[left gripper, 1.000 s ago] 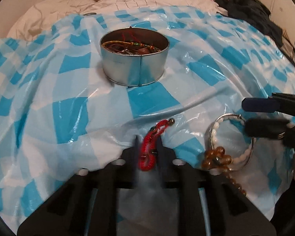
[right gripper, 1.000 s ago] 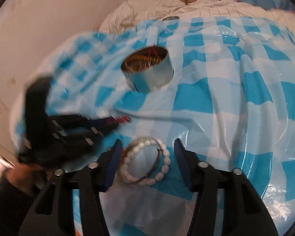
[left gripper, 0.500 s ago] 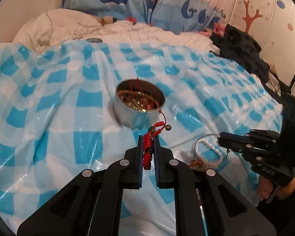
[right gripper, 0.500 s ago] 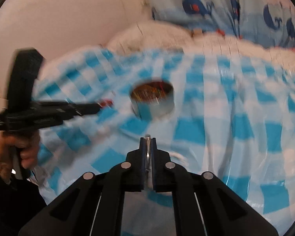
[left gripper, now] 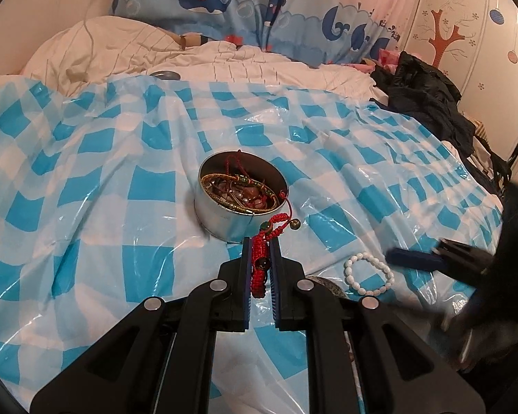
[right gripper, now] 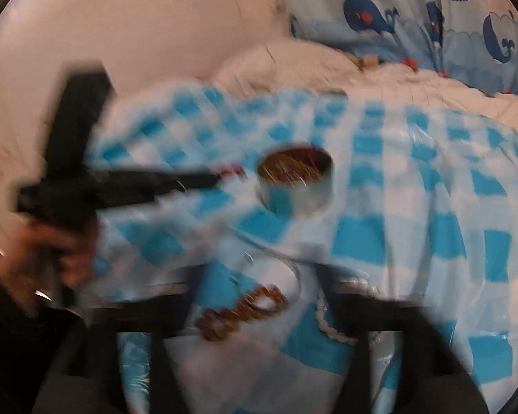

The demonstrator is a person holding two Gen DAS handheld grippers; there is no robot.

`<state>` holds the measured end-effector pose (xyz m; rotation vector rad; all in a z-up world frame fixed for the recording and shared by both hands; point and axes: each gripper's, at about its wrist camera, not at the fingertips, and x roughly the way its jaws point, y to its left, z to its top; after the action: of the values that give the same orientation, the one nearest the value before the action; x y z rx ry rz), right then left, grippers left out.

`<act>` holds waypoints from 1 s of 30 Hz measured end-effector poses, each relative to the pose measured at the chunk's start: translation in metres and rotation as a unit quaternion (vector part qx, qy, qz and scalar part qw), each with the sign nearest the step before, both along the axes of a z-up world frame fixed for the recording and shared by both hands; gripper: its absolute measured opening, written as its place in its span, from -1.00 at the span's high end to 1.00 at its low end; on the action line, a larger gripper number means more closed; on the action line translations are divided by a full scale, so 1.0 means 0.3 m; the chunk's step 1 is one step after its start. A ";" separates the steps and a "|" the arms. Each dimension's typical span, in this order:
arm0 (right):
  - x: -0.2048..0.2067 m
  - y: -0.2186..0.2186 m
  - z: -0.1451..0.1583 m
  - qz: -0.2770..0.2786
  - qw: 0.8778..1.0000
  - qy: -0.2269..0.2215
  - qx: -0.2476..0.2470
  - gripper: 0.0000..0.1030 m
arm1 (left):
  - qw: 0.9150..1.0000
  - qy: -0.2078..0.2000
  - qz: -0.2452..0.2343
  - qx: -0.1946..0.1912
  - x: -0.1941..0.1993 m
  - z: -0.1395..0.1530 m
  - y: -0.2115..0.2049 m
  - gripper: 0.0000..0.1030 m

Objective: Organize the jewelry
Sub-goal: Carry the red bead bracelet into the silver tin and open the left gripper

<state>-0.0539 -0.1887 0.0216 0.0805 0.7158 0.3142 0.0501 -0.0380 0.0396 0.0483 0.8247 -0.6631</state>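
a child's bedroom: rumpled white duvet (left gripper: pixel 224 62), whale-print curtain (left gripper: pixel 259 7), tree wall stickers (left gripper: pixel 445 38).

Black grippers (left gripper: pixel 261 252) w/ blue pads (left gripper: pixel 247 276), silver screws (left gripper: pixel 217 285), dark sleeve (right gripper: pixel 3 338).

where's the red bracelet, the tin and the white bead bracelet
red bracelet (left gripper: pixel 260 257), left wrist view, braided cord between the fingers
tin (left gripper: pixel 224 219), left wrist view, outer metal wall
white bead bracelet (left gripper: pixel 351 261), left wrist view, left beads

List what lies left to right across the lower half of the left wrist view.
Tin → red bracelet pinched in the left gripper → white bead bracelet on the checked sheet → right gripper, blurred, at the right edge.
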 end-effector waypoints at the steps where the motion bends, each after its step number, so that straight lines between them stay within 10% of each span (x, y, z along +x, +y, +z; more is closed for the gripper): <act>1: 0.010 0.004 -0.018 0.001 1.000 0.012 0.002 -0.36 | 1.000 0.000 0.000 0.001 0.002 -0.003 -0.001 0.84; 5: 0.090 -0.027 -0.086 -0.026 0.996 0.069 0.048 -0.07 | 1.000 0.001 0.001 -0.001 0.005 -0.011 0.007 0.84; 9: 0.146 -0.003 -0.114 -0.015 0.993 0.090 0.078 -0.26 | 1.000 0.001 0.004 -0.005 0.011 -0.016 0.009 0.84; 17: 0.177 0.097 -0.175 -0.011 0.993 0.119 -0.019 -0.52 | 1.000 0.004 0.008 -0.007 0.024 -0.022 0.021 0.84; 20: 0.177 0.087 -0.177 -0.007 0.993 0.120 -0.015 -0.19 | 1.000 0.004 0.008 -0.007 0.024 -0.022 0.021 0.84; 30: 0.177 0.004 0.011 -0.049 0.999 -0.001 0.013 -0.18 | 0.999 -0.005 0.021 -0.031 0.078 0.007 -0.026 0.84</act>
<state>-0.0008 -0.1874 0.0250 0.1403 0.7043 0.2309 0.0734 -0.0457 0.0418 -0.0221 0.7929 -0.6484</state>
